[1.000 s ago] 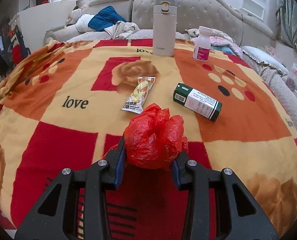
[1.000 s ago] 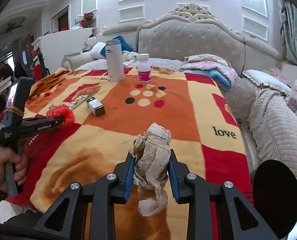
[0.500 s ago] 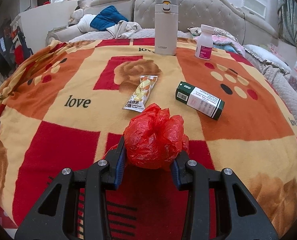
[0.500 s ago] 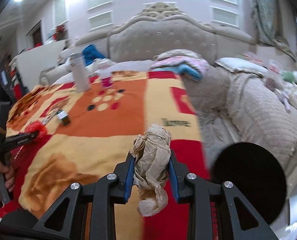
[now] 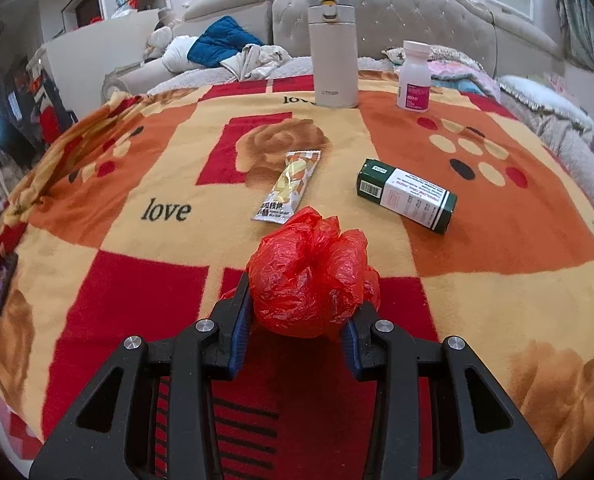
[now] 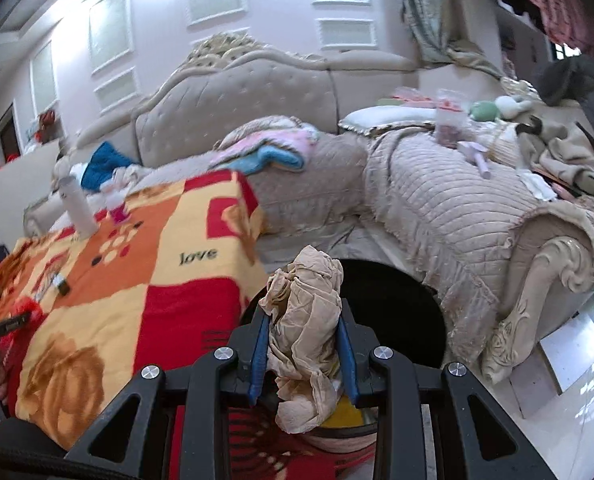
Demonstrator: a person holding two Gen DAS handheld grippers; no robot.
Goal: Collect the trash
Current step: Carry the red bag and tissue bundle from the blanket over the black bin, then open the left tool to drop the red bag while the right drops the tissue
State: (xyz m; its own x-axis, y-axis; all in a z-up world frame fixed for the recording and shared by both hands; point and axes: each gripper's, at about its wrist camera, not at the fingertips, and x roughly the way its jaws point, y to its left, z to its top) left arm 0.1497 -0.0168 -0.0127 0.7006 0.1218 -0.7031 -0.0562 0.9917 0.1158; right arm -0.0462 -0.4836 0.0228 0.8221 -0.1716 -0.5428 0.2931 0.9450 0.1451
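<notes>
With the right gripper clamped on the crumpled beige paper wad over the round black bin at one o'clock, centre it above the opening before releasing, while the left gripper pinches the crumpled red plastic bag.

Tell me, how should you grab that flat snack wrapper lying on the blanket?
Probably best from above, with the jaws across the narrow width of the snack wrapper, near its middle. It lies flat and long on the soft blanket, pointing away from the camera, so its long sides are the easy ones to pinch. There is free blanket on both sides; the red bag sits just in front of its near end.
</notes>
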